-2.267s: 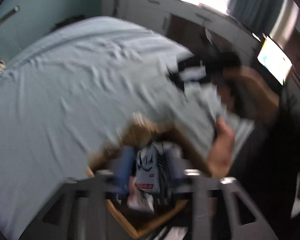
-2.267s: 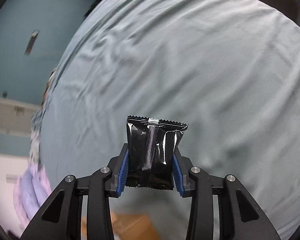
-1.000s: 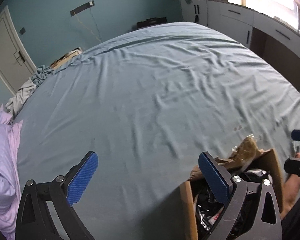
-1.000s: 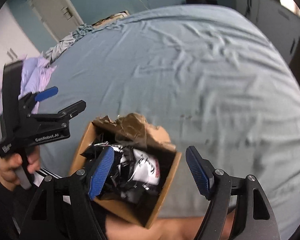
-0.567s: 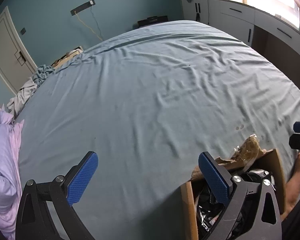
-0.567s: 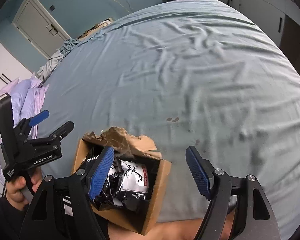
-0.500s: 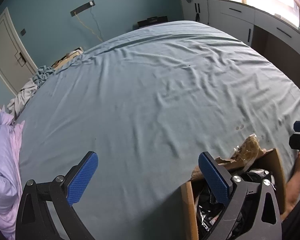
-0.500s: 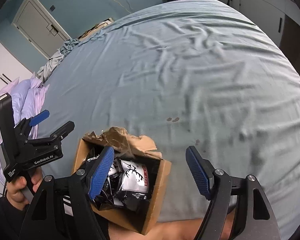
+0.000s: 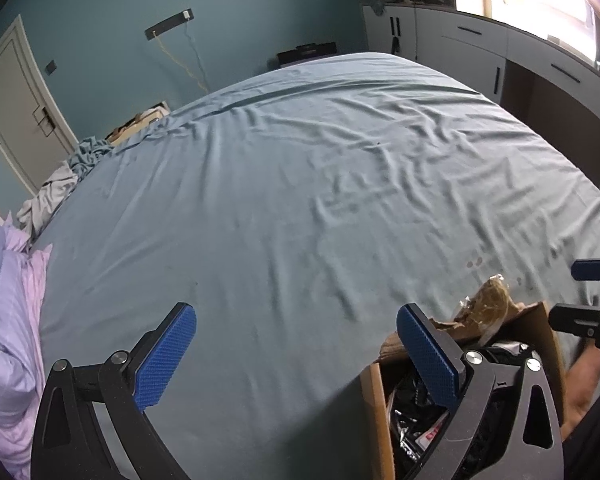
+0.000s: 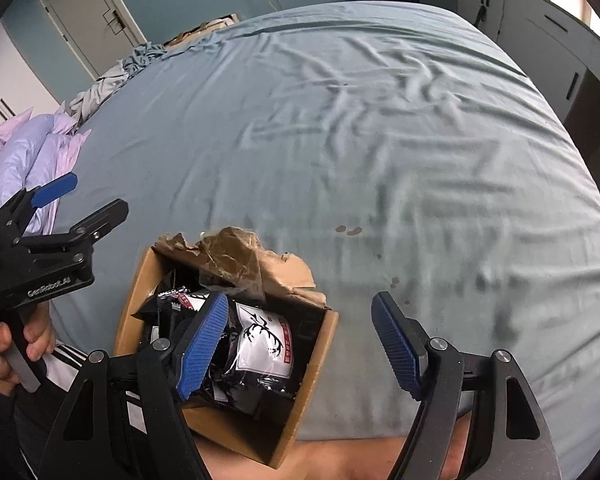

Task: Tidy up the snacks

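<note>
An open cardboard box [image 10: 240, 432] with a torn flap sits at the near edge of the blue-grey bed sheet [image 10: 340, 140]. Several black and white snack packets [image 10: 264, 340] fill it. My right gripper [image 10: 302, 308] hovers open and empty above the box's right half; its left pad is over the packets and its right pad is over the sheet. My left gripper [image 9: 296, 320] is open and empty above bare sheet, with the box [image 9: 380, 420] under its right finger. Each gripper shows in the other's view: the left gripper [image 10: 96, 194] and the right gripper [image 9: 576, 292].
Lilac bedding [image 9: 4, 300] is piled at the bed's left edge, with crumpled grey cloth [image 9: 56, 196] behind it. White cabinets [image 9: 480, 52] line the right wall and a door [image 9: 16, 104] stands far left. A person's bare leg [image 10: 340, 460] lies below the box.
Two seconds ago each gripper was shut on a snack packet; now both are open and empty. Over the last second the right wrist view has tilted slightly; the left is still.
</note>
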